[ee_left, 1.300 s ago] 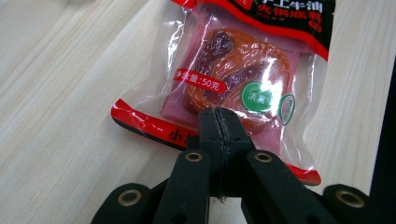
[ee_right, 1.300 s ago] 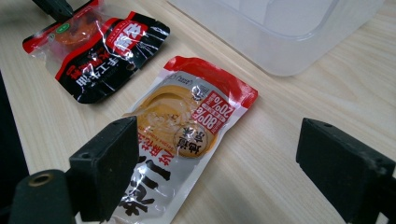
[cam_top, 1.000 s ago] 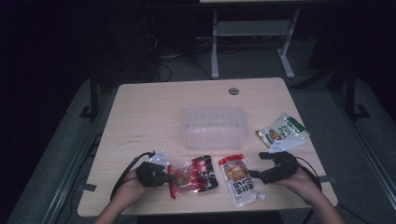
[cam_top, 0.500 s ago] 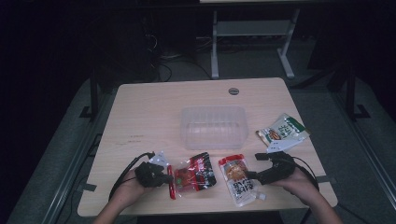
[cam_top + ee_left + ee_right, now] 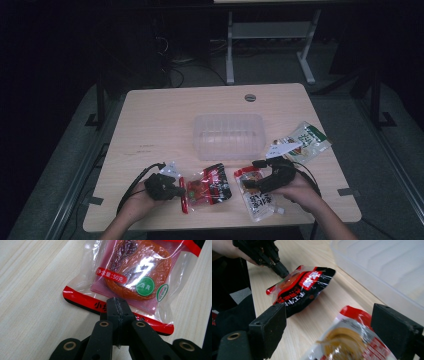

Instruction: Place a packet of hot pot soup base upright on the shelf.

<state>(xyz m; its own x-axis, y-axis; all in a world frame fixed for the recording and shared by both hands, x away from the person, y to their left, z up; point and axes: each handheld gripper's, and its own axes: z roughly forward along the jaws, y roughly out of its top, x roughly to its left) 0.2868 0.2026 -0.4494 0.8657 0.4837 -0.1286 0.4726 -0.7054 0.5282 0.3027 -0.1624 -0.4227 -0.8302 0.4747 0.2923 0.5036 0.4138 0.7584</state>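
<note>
A red and clear snack packet (image 5: 207,186) (image 5: 135,272) lies near the table's front edge. My left gripper (image 5: 176,191) (image 5: 117,303) is shut on its red sealed edge, at the packet's left end. A white and red pouch (image 5: 257,200) (image 5: 347,342) lies to the right of it. My right gripper (image 5: 252,182) (image 5: 332,327) is open, its jaws wide to either side of the pouch's top end and not touching it. The right gripper view also takes in the red packet (image 5: 299,290) with the left gripper (image 5: 279,270) at its far corner.
A clear plastic tub (image 5: 228,135) (image 5: 387,272) stands mid-table behind both packets. A green and white packet (image 5: 305,142) lies at the right edge. A small pale wrapper (image 5: 169,167) sits just behind the left gripper. The table's front edge is close to both hands.
My right gripper has moved left, from beside the white pouch to over its top end. The left gripper and the red packet have stayed put.
</note>
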